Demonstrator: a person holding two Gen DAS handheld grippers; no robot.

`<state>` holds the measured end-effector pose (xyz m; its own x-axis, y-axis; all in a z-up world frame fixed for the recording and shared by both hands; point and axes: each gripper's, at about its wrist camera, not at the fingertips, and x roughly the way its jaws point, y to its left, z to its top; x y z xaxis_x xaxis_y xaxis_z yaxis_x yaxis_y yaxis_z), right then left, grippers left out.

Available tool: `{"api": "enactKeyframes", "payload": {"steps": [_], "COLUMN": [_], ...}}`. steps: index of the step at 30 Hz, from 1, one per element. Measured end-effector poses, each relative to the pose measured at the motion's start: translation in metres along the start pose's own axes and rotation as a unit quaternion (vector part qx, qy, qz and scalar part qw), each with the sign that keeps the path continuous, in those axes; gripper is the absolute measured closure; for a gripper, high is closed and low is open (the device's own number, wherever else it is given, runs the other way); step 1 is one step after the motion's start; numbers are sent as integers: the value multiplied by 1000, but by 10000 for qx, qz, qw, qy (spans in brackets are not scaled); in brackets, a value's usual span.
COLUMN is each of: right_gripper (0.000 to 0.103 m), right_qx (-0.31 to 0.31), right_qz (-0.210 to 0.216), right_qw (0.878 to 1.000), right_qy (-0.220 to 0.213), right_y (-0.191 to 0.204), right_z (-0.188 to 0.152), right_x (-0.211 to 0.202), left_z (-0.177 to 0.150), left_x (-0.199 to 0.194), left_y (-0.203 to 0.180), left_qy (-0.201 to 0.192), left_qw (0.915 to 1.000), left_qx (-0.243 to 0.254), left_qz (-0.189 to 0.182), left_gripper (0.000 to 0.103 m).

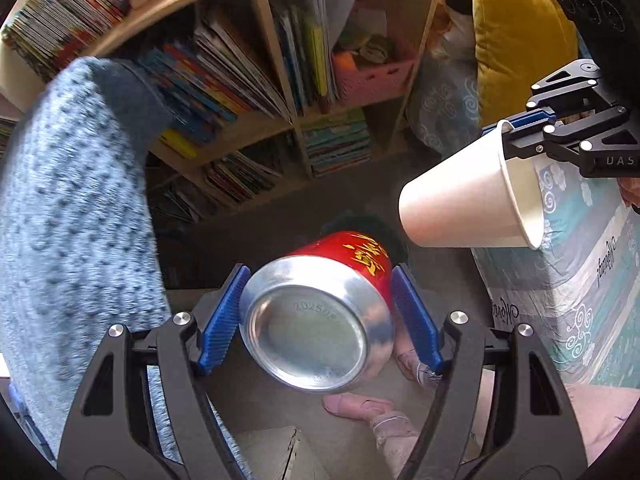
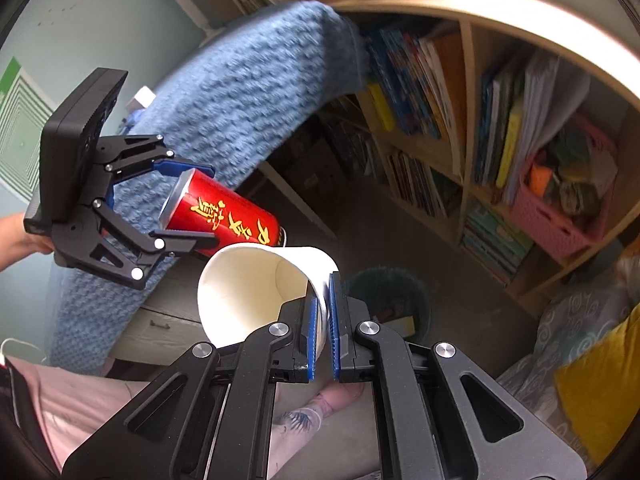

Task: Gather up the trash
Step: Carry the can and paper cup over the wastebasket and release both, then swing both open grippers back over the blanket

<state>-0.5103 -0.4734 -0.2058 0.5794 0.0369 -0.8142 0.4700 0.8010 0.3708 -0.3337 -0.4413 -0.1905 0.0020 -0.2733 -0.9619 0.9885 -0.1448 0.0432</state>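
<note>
Closest to your left lens is the silver base of the red can (image 1: 320, 312), clamped crosswise between the blue pads of your left gripper (image 1: 320, 316). The jaws stand wide, pressed to the can's sides, and the can points down and away from the camera, its gold lettering showing along the upper side. From the right wrist view you can see the same can (image 2: 224, 212) held near its base end, slanting down toward the floor, with your hand (image 2: 20, 236) behind the tool.

Your right gripper (image 2: 323, 320) is pressed nearly together, pinching the wall of the white paper cup (image 2: 260, 292) at its rim — one pad inside, one outside. The cup lies tipped on its side, its open mouth facing the right camera. In the left view the cup (image 1: 468, 208) hangs from that gripper (image 1: 520, 128) at upper right, just above and beside the can, not touching it.

Beneath both tools sits a dark round bin (image 2: 392, 304) on the grey floor, with scraps inside — in the left view the can mostly hides it. A blue knitted blanket (image 1: 76, 216) drapes to the left, a bookshelf (image 1: 280, 112) stands behind, and your socked feet (image 1: 368, 408) show below.
</note>
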Motion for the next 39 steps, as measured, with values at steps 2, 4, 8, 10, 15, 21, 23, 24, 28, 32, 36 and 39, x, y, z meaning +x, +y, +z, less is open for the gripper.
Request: {"api": "enactKeyframes", "payload": {"steps": [2, 4, 8, 10, 15, 21, 23, 24, 28, 32, 36, 39], "right_gripper": [97, 97, 97, 97, 93, 36, 36, 36, 36, 36, 35, 33], "right_qx": [92, 175, 435, 578, 820, 1107, 1156, 1186, 1261, 1209, 1089, 974], "right_qz": [5, 9, -27, -24, 31, 144, 130, 139, 86, 35, 42, 85], "right_qw": [9999, 9998, 9988, 9979, 9957, 9926, 9921, 9919, 9915, 9922, 9937, 9951], "right_qy": [66, 120, 235, 284, 421, 481, 462, 437, 322, 308, 244, 163], "right_y": [-10, -19, -42, -53, -74, -89, -91, -93, -92, -88, -77, -64], "right_z": [-6, -12, -26, -34, -48, -59, -60, -61, -64, -65, -58, -50], "right_x": [13, 26, 55, 70, 108, 135, 135, 133, 119, 104, 83, 66], "left_z": [0, 0, -1, -1, -5, -14, -17, -18, -17, -15, -12, -10], "left_x": [16, 35, 67, 85, 130, 174, 178, 176, 168, 154, 131, 111], "left_y": [-3, -6, -13, -15, -21, -28, -29, -31, -33, -31, -26, -23], "left_qy": [101, 230, 354, 475, 676, 1101, 1187, 1169, 1093, 1001, 843, 728], "left_qw": [9999, 9996, 9992, 9986, 9970, 9931, 9920, 9922, 9929, 9940, 9957, 9967], "left_qx": [-11, 5, 105, 55, 22, 106, 190, 245, 252, 149, 49, -46], "left_qz": [-84, -136, -150, -233, -388, -395, -388, -359, -397, -412, -377, -348], "left_gripper": [33, 33, 33, 33, 32, 18, 18, 18, 16, 14, 13, 13]}}
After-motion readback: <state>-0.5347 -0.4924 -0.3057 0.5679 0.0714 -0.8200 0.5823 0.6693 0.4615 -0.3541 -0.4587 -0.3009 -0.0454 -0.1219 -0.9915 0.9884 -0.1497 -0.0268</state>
